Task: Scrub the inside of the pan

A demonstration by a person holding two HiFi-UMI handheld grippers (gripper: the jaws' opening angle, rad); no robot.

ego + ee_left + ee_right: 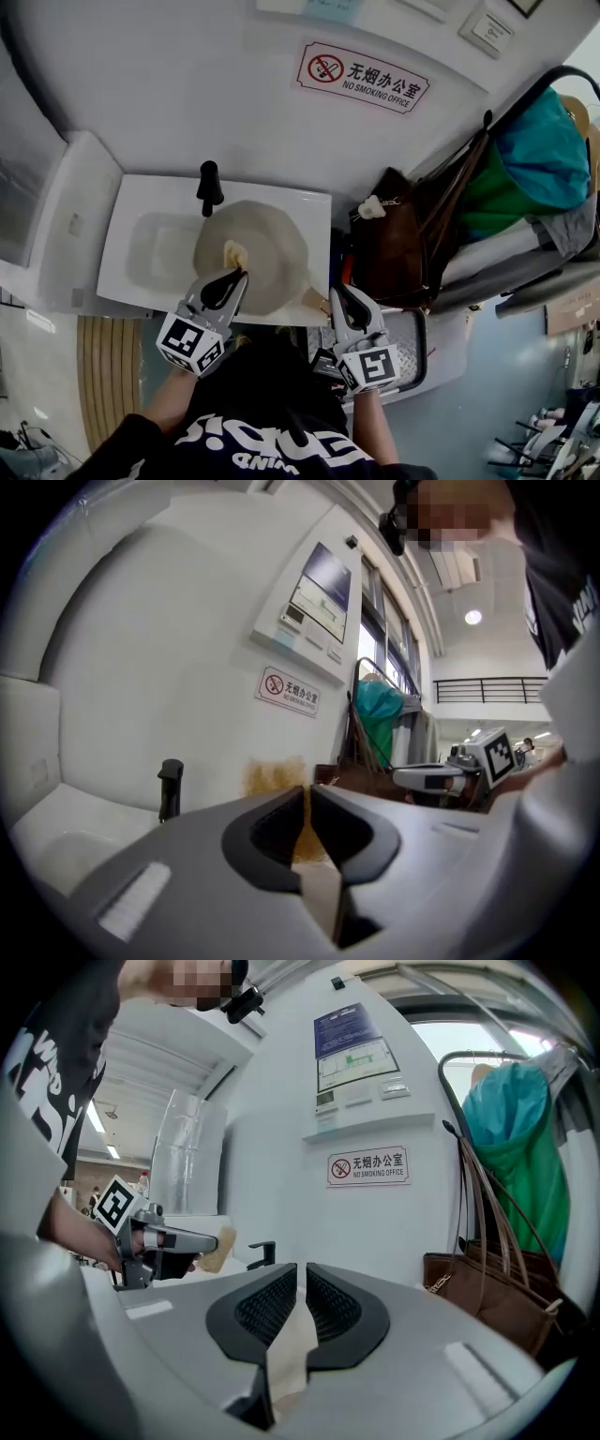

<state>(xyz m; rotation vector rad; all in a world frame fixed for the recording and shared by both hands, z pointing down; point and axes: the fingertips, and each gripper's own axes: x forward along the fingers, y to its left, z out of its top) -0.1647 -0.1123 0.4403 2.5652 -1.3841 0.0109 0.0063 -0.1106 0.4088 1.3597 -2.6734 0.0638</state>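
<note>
Pan [277,246] single, one sponge [234,253], one faucet [209,187], one sink [141,199]

The pan [272,248] is set in the sink [141,253], toward its right edge, before the tap [209,187] at the back edge. The sponge [234,251] is held over the pan by the left claw [241,273]. The right claw [339,292] is placed just beside the sink's front right corner, and the bags [394,244] are stood to its right.

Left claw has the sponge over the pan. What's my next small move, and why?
Probably lower the left claw so the sponge presses onto the inside of the pan. The claw is clamped on the sponge above the pan in the sink, but no view shows firm contact, so scrubbing likely can't start yet.
</note>
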